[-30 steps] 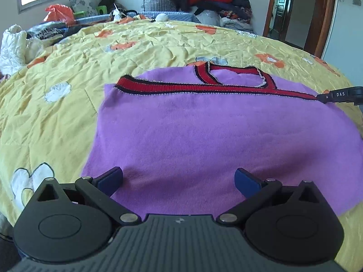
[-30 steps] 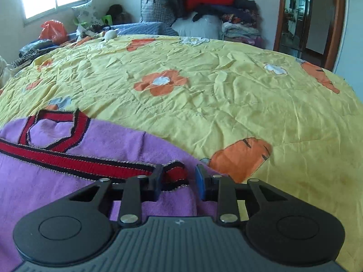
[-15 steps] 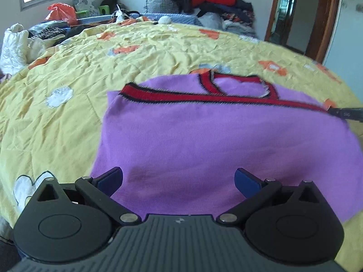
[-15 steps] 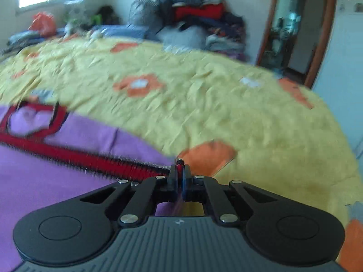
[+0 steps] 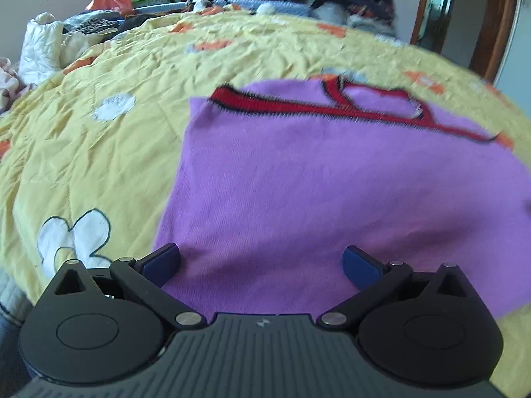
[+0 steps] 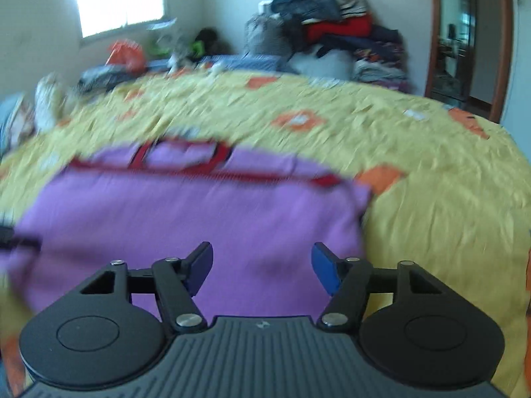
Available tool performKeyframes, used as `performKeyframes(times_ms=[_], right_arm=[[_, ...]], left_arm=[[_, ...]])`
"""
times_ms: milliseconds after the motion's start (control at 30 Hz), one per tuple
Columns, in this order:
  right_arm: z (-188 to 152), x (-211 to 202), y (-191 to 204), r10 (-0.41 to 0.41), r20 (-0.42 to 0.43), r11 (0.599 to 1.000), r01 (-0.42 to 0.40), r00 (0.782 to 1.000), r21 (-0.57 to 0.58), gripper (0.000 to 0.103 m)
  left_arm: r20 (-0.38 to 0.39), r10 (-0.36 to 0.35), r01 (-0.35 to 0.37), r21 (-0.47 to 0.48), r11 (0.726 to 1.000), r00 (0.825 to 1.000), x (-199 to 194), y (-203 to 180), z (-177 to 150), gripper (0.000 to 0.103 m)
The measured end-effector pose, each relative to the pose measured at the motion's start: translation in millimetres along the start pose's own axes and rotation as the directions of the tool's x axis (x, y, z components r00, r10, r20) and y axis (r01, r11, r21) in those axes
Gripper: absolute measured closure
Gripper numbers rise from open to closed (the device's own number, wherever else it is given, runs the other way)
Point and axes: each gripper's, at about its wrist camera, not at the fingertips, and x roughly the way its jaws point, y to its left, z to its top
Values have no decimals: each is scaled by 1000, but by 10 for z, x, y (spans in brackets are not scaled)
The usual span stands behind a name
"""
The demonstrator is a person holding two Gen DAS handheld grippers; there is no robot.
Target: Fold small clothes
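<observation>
A small purple knit top (image 5: 332, 182) with red and black trim (image 5: 298, 106) lies flat on the yellow bedspread (image 5: 99, 152), folded so the trim runs along its far edge. My left gripper (image 5: 260, 263) is open and empty over the top's near left part. The top also shows in the right wrist view (image 6: 199, 212), blurred. My right gripper (image 6: 262, 267) is open and empty above the top's near right part. A dark tip at that view's left edge (image 6: 6, 233) is likely the left gripper.
The bedspread has orange and white flower patches. A pile of clothes and bags (image 6: 332, 39) is stacked at the far end of the bed. White bedding (image 5: 39, 46) lies at the far left. A doorway (image 6: 464, 33) is at the right.
My right gripper, shut at the trim's right corner half a second ago, has opened and pulled back toward the near edge. My left gripper stayed open and shifted slightly left.
</observation>
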Motion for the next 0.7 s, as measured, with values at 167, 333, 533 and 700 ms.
performKeyframes(times_ms=[167,333,533,700], right_arm=[[-270,-95,-82,-80,-38,997,80,996,19,39],[-191,-240,3,-91,-6,996,91,996,22,38],[-282,-191,187,-61,0,998,61,998,0,32],[-468,-186,102,-97,-23,995,97,995,-12,8]], left_arm=[[-8,30,-30,-19,999,1000,-10,-13,-19,0],[-17,36,-36,-23,999,999,-106,-38,-15,0],[-16,29,-29,-23,999,999,-195,-24,-101,0],[-31,22,-23,-31,999,999,-182,41,-168,0]])
